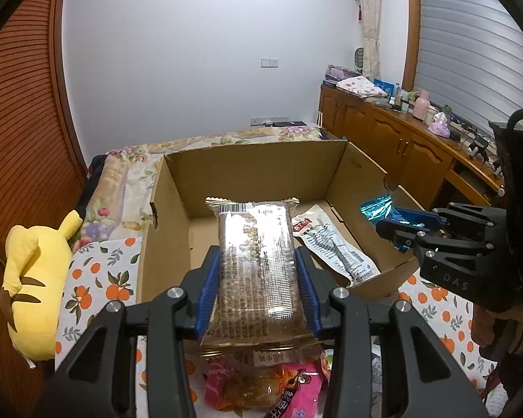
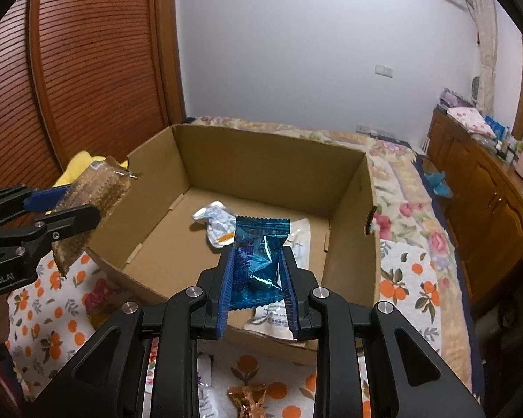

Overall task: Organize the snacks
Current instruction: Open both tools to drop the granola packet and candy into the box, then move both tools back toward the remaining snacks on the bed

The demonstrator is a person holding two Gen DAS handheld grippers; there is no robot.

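Note:
An open cardboard box (image 1: 247, 170) (image 2: 261, 160) stands on the bed. My left gripper (image 1: 258, 271) is shut on a clear brown cereal-bar packet (image 1: 254, 261), held above the box's near edge; it also shows at the left of the right wrist view (image 2: 97, 191). My right gripper (image 2: 258, 264) is shut on a shiny blue snack packet (image 2: 258, 261), held over the box's near wall; it shows in the left wrist view (image 1: 380, 209) too. A white snack packet (image 1: 334, 244) (image 2: 300, 240) lies on the box floor, and a crumpled silver-white packet (image 2: 216, 223) beside it.
A pink packet (image 1: 289, 393) and other snacks lie on the orange-print cloth (image 1: 101, 278) in front of the box, with a bronze wrapper (image 2: 247, 397). A yellow plush toy (image 1: 35, 285) lies at the left. Wooden cabinets (image 1: 394, 136) run along the right.

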